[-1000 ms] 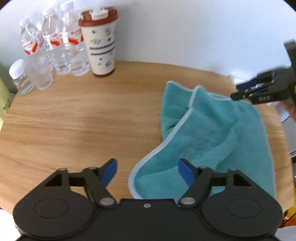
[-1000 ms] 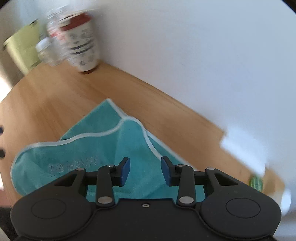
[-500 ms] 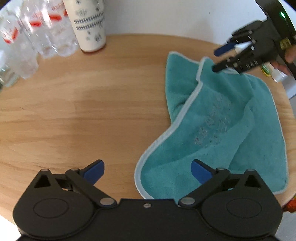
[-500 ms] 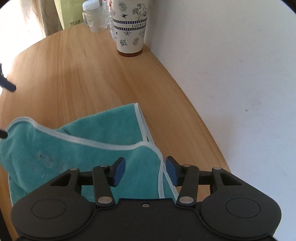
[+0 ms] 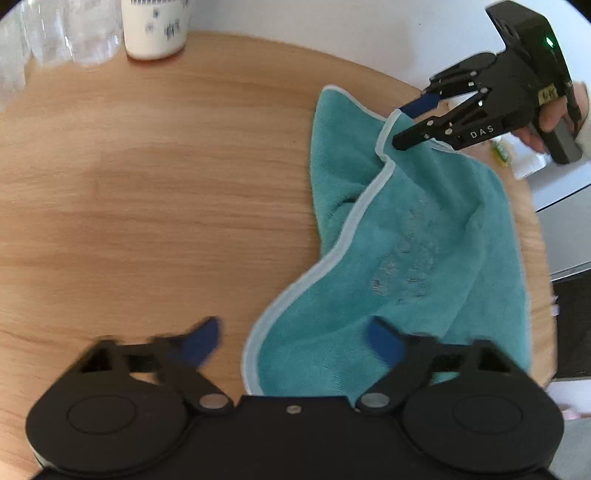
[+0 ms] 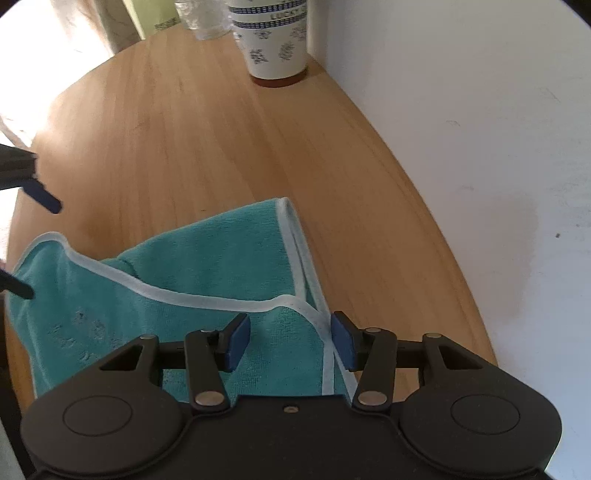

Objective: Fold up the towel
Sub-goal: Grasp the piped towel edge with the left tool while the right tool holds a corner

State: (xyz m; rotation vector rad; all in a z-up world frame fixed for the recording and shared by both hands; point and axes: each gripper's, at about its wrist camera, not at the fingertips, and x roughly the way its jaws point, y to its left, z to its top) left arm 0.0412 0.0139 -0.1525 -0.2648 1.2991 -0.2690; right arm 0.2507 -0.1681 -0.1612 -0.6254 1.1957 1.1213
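Since the earlier frames the right gripper [image 5: 410, 122] has come down to the far corner of the towel [image 5: 406, 251], and the left gripper [image 5: 295, 332] has come in over the near edge. In the left wrist view, from the left: bare wooden table [image 5: 147, 203], a patterned cup [image 5: 155, 33] and clear bottles [image 5: 55, 33] standing at the far rim, then the teal towel lying crumpled and partly doubled over on the table's right side, its pale border curving toward the camera. The left gripper's blue fingers [image 5: 203, 339] are standing wide apart, one over wood, the other over cloth, nothing between them. Only this view is showing the right gripper from outside, a hand [image 5: 550, 122] holding its handle, its tips at a raised towel corner. The right wrist view is supplying the detail: its blue pads [image 6: 236, 343] are apart, straddling the white-trimmed corner [image 6: 295, 306] without clamping it. The same view is catching the left gripper's fingertips [image 6: 44, 199] at its left margin, the cup [image 6: 277, 44] ahead, and a white wall [image 6: 480, 147] alongside the table edge.
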